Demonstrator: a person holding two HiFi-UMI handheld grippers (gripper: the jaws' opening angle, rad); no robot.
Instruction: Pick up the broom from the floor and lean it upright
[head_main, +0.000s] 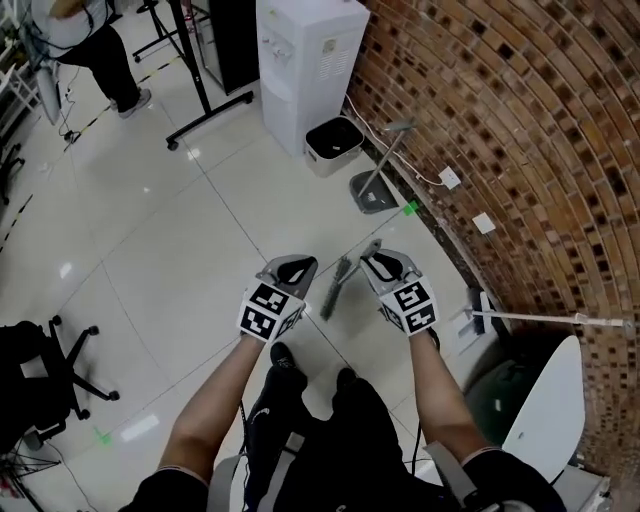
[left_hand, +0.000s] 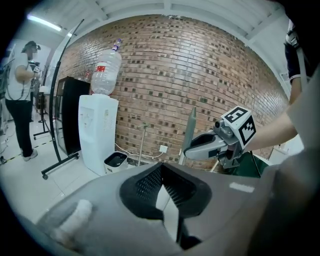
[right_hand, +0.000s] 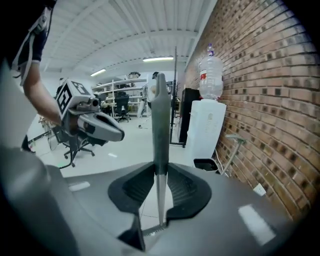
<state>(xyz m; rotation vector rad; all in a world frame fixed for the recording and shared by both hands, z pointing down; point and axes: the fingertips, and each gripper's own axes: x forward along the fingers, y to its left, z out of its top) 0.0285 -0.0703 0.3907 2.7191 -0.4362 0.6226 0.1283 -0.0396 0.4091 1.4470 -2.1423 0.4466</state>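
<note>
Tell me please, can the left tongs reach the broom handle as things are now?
Probably yes: the broom handle, gripped by the right tongs, passes close beside the left tongs with nothing between them, but the left tongs look shut and must open first.

Bright, even light from ceiling strip lamps (right_hand: 155, 59) fills the room. The glossy floor tiles (head_main: 180, 220) show small glare spots and only soft shadows. Both gripper views bulge at the edges, bending the brick wall (left_hand: 200, 75), and their corners go dark. The left gripper (left_hand: 161, 170) and right gripper (right_hand: 160, 167) look blurred up close; the broom (right_hand: 159, 115) is sharper.
</note>
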